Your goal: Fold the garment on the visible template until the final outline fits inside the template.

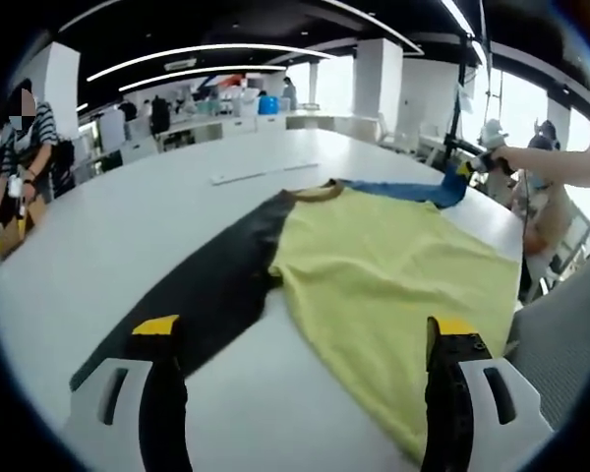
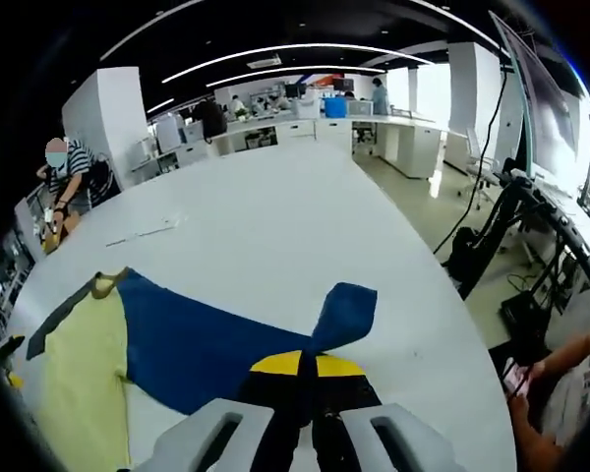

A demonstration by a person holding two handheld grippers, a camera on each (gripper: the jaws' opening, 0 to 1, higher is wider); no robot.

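A colour-block shirt lies spread on the white table [image 1: 128, 226]. Its yellow body [image 1: 393, 265] is in the middle, a black part [image 1: 216, 285] runs to the near left, and a blue part [image 1: 403, 189] lies at the far side. My left gripper [image 1: 305, 329] is open, low over the near edge of the shirt, with one jaw over the black part and the other over the yellow. My right gripper [image 2: 305, 366] is shut on the blue sleeve [image 2: 342, 313], which bunches up ahead of the jaws. It also appears in the left gripper view as the right gripper [image 1: 469, 163], at the table's far right.
A thin white strip [image 1: 265, 174] lies on the table beyond the collar [image 1: 320, 190]. A person in a striped top [image 1: 25, 138] stands at the far left. A grey chair [image 1: 570, 334] is by the table's right edge. Desks and pillars fill the background.
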